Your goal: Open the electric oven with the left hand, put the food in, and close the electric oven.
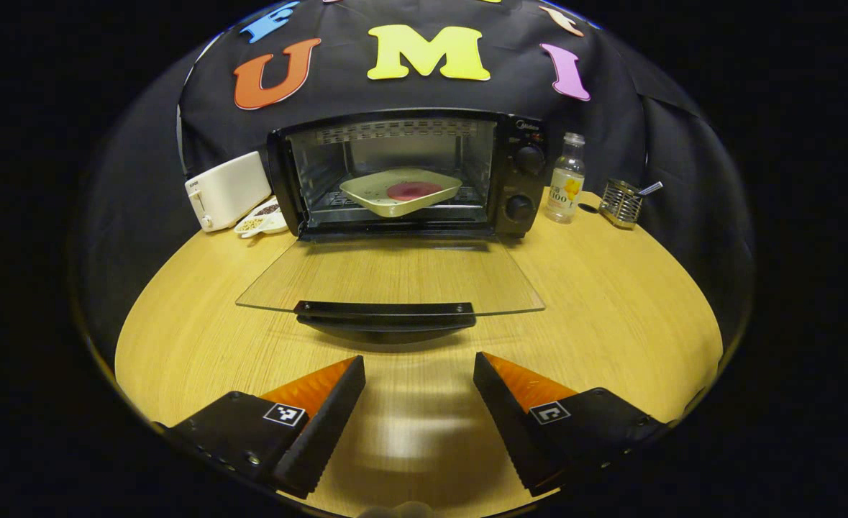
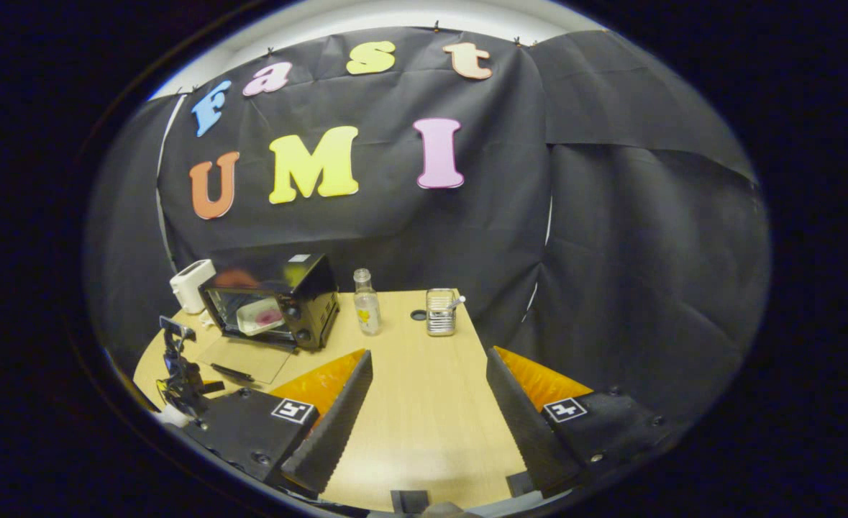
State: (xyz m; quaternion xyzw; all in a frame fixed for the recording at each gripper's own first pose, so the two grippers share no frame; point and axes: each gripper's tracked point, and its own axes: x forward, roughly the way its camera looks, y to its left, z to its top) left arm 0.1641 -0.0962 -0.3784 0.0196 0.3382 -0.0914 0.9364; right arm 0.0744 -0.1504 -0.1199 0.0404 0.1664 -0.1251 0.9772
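The black electric oven stands at the back of the wooden table, its glass door folded down flat with the black handle nearest me. Inside on the rack sits a cream tray holding a round red piece of food. My left gripper is open just in front of the handle, above the table, holding nothing. In the right gripper view, the oven is far off at the left, and my right gripper hangs open and empty over the table. The left gripper shows before the door.
A white toaster and small dishes of seeds stand left of the oven. To its right are a clear bottle and a metal holder with a utensil. The wooden table curves away at its front edge.
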